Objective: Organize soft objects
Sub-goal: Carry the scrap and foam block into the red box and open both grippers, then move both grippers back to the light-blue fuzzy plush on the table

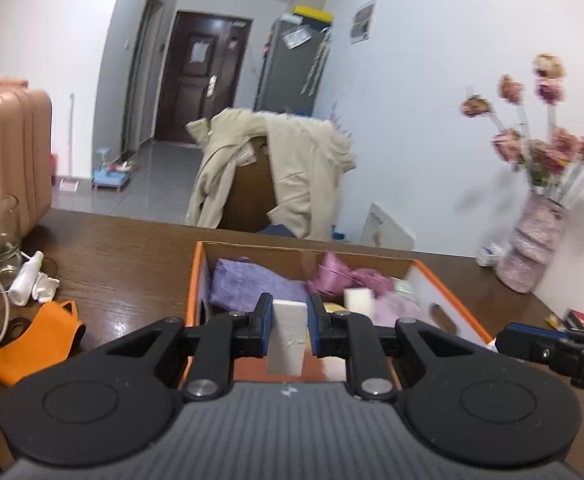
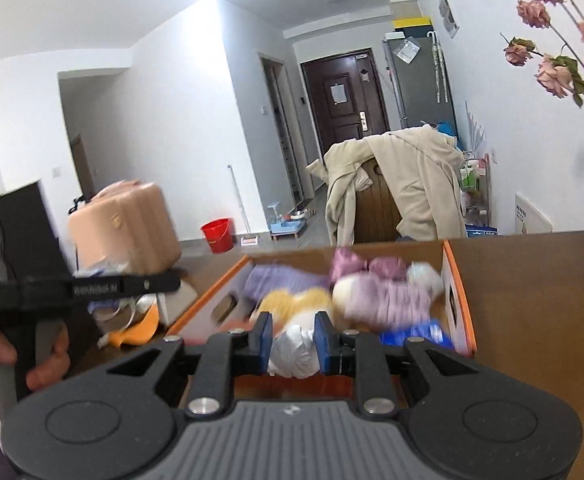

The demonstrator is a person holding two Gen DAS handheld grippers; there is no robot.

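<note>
The left tool (image 1: 288, 322), at lower centre of its frame, is clamped on a white rectangular foam block (image 1: 288, 334); the right tool (image 2: 292, 340), likewise low in its view, pinches a crumpled silver-white soft bundle (image 2: 292, 350). Both loads hang above the near end of an orange-rimmed cardboard box (image 1: 448, 284) on the brown wooden tabletop (image 1: 132, 264), where purple cloths (image 1: 248, 284) already lie. Each piece looks light and squashy; a mid-body pinch probably suffices.
</note>
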